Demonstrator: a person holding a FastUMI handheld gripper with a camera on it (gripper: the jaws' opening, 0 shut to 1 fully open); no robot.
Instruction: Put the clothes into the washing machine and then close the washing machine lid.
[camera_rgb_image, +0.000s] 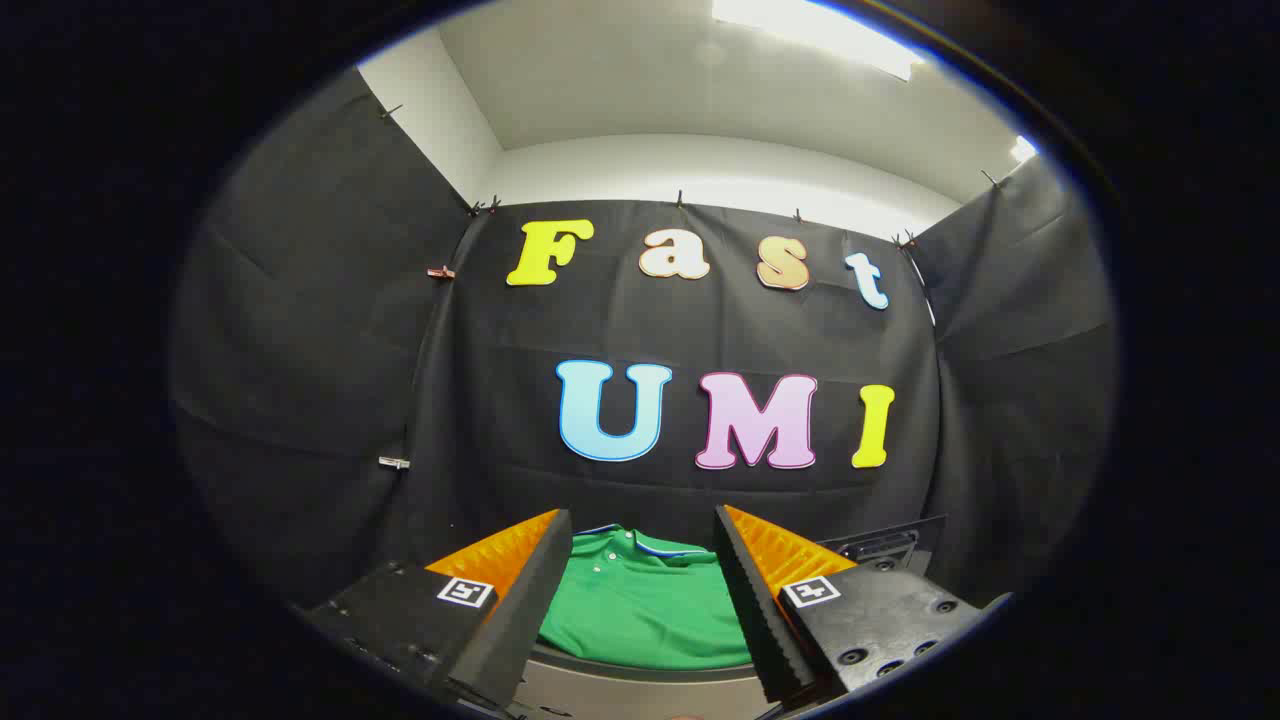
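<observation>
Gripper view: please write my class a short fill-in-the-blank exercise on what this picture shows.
1. The folded polo shirt with the buttoned collar is ____ in colour.
2. The gripper has its two fingers ____, with a wide gap between them.
3. The shirt is seen ____ the two fingers, not touched by either.
4. Behind the shirt hangs the booth's ____ cloth wall.

Missing words: green; open; between; black
</observation>
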